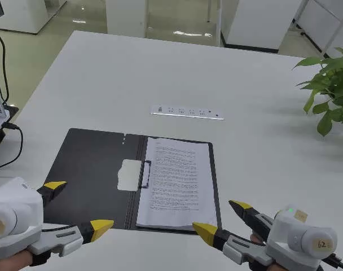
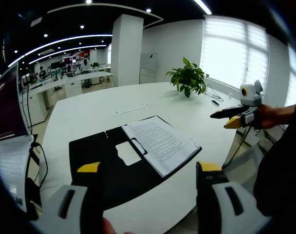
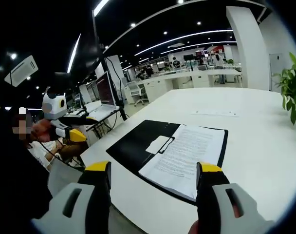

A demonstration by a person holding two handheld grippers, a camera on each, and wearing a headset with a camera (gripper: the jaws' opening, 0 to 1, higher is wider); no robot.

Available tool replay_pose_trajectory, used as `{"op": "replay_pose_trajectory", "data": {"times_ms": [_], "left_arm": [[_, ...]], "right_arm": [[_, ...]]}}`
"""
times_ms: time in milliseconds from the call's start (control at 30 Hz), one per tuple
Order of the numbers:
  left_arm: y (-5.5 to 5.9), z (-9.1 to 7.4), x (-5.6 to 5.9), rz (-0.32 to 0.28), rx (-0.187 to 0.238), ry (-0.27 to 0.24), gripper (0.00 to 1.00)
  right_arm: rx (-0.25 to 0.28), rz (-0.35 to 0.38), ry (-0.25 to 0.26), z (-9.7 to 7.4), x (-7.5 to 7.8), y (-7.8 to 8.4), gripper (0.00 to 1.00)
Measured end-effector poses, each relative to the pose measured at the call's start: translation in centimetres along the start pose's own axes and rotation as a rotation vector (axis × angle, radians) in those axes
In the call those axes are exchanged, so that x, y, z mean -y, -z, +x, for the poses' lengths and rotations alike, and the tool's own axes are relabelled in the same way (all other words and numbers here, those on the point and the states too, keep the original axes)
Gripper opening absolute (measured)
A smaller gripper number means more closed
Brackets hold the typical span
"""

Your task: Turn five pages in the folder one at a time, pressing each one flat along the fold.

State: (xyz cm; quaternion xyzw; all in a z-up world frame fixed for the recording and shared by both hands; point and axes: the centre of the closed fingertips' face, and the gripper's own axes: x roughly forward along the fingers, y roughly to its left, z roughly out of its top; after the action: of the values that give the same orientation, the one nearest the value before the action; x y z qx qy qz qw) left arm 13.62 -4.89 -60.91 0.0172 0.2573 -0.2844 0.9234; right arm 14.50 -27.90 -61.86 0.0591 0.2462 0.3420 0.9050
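My left tool (image 1: 78,205) and right tool (image 1: 222,217), both with jaws apart, hover at the open folder (image 1: 87,169)'s near edge

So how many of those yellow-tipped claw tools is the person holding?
2. The left gripper hovers by the near left corner of the open folder, the right gripper by its near right corner. Both are open.

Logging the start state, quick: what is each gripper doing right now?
Left gripper: open, holding nothing.
Right gripper: open, holding nothing.
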Motion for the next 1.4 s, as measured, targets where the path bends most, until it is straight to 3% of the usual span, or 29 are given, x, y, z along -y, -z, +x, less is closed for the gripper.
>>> {"op": "replay_pose_trajectory", "data": {"times_ms": [200, 467, 767, 1267, 1400], "left_arm": [[0.6, -0.9, -1.2, -0.016, 0.001, -0.03, 0.78], [0.7, -1.4, -1.6, -0.028, 0.007, -0.043, 0.78], [0.5, -0.9, -1.2, -0.019, -0.001, -0.025, 0.78], [-1.0, 0.6, -1.0, -0.013, 0.024, 0.002, 0.78], [-1.0, 1.0, -0.7, -0.002, 0.016, 0.014, 0.78]], "right_arm": [[-0.01, -0.016, -0.036, 1.1, -1.1, -0.3, 0.69], [-0.02, -0.024, -0.064, 1.6, -2.2, -0.2, 0.69], [-0.028, -0.014, -0.053, 1.0, -2.1, 0.5, 0.69], [-0.022, 0.003, -0.021, 0.7, -1.2, 0.4, 0.69], [-0.019, 0.009, -0.013, 0.6, -1.0, 0.4, 0.7]]}}
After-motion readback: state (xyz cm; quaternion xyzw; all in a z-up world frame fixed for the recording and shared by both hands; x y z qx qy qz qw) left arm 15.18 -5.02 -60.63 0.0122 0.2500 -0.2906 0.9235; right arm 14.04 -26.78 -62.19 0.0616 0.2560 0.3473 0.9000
